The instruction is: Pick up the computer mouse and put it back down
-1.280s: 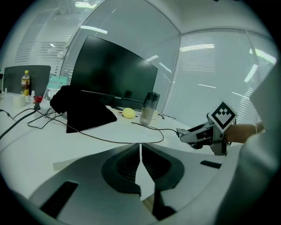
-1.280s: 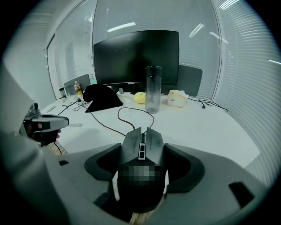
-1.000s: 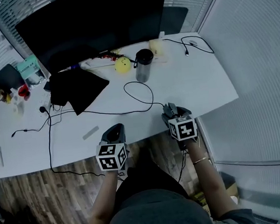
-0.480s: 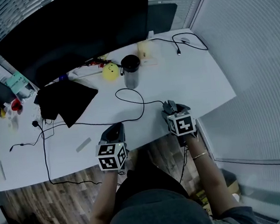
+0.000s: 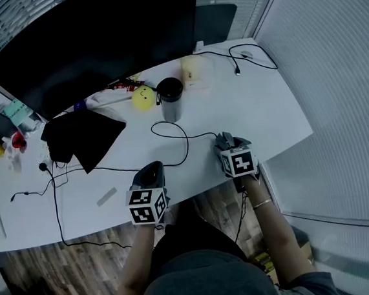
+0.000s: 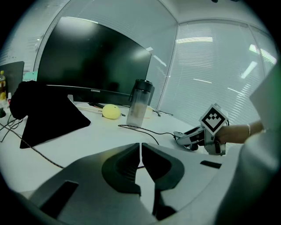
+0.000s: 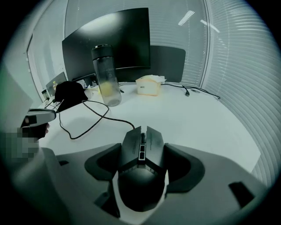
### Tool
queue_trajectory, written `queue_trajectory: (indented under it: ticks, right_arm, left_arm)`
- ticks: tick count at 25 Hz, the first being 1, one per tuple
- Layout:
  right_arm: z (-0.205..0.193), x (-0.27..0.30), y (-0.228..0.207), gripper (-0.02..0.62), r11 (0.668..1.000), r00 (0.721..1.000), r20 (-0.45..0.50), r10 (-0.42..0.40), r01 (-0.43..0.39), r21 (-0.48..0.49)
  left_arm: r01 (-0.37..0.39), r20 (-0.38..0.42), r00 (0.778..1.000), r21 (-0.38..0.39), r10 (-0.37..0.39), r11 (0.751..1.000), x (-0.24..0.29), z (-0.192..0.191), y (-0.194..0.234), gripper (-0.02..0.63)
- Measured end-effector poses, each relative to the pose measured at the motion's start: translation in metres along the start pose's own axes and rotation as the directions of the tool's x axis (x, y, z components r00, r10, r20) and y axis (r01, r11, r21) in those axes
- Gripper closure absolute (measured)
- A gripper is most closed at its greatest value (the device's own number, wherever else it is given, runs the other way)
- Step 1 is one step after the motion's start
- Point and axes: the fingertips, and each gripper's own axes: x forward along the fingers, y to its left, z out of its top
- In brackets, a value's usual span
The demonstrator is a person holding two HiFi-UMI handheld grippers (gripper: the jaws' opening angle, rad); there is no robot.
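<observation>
Sitting between the right gripper's [image 7: 141, 161] wide-spread jaws, the black computer mouse [image 7: 141, 176] is clamped at both sides, near the white desk's [image 5: 259, 114] front edge. Its cable [image 7: 94, 115] runs off toward the bottle [image 7: 106, 74]. The left gripper [image 6: 140, 151] is closed and empty.

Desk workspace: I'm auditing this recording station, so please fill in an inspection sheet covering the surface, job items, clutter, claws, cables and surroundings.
Surface: white desk, curved front edge.
Job's things: mouse between the right claw jaws, at the desk's front edge; lifted or not, cannot tell.
Clutter: monitor, bottle, yellow ball, black cloth.
Claws: left claw shut, empty; right claw shut on the mouse.
Cables: mouse cable loops across the desk; second cable hangs over the front edge; third cable at the back corner.
Surroundings: blinds, wood floor.
</observation>
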Motion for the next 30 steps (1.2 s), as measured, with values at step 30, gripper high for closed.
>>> queue_trajectory:
  ticks: [30]
  right_arm:
    - [0.013,0.025,-0.010,0.275,1.000,0.999,0.040,0.009,-0.010,0.025]
  left_arm:
    - [-0.016,-0.011,1.000,-0.014,0.015,1.000,0.015,0.004,0.011,0.575]
